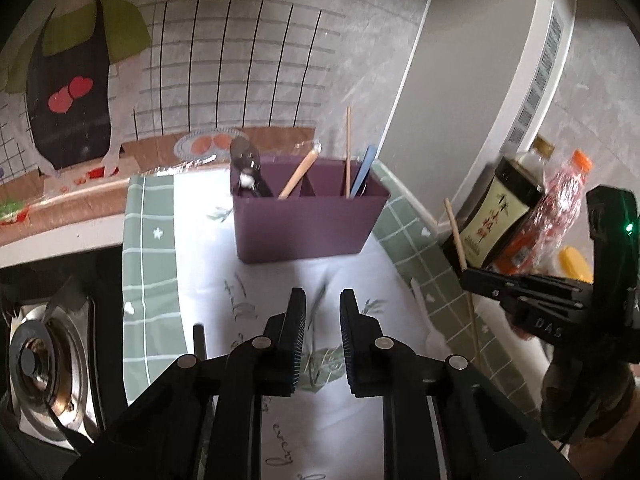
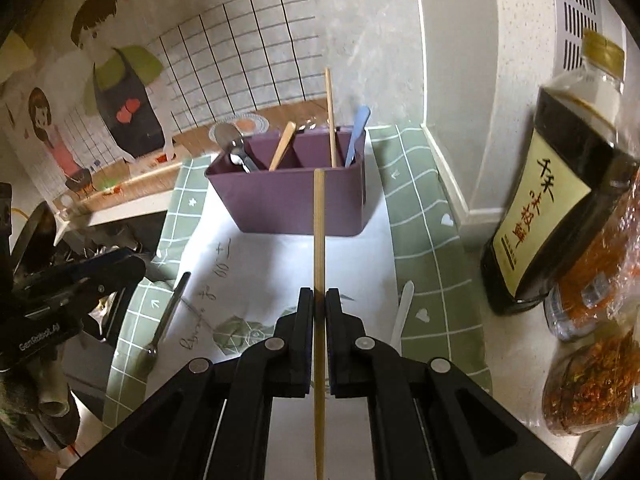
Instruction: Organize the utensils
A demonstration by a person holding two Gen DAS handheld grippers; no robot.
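Note:
A purple utensil holder [image 1: 308, 220] [image 2: 296, 196] stands at the back of the mat. It holds a metal spoon [image 2: 236, 148], a wooden handle [image 2: 282, 146], one upright chopstick [image 2: 330, 120] and a blue handle [image 2: 357, 136]. My right gripper [image 2: 319, 300] is shut on a second wooden chopstick [image 2: 319, 232], raised above the mat and pointing toward the holder; the left wrist view shows the right gripper [image 1: 465, 275] off to the right. My left gripper [image 1: 323, 300] hovers over the mat's middle, jaws slightly apart with nothing between them. A metal spoon [image 2: 164, 320] and a white utensil [image 2: 402, 312] lie on the mat.
A green-checked mat [image 1: 152, 240] covers the counter. To the left is a gas burner [image 1: 36, 364]. On the right stand a soy sauce bottle [image 2: 560, 184], an orange-capped bottle [image 1: 560, 200] and a jar of chili [image 2: 592, 384]. The wall is close behind the holder.

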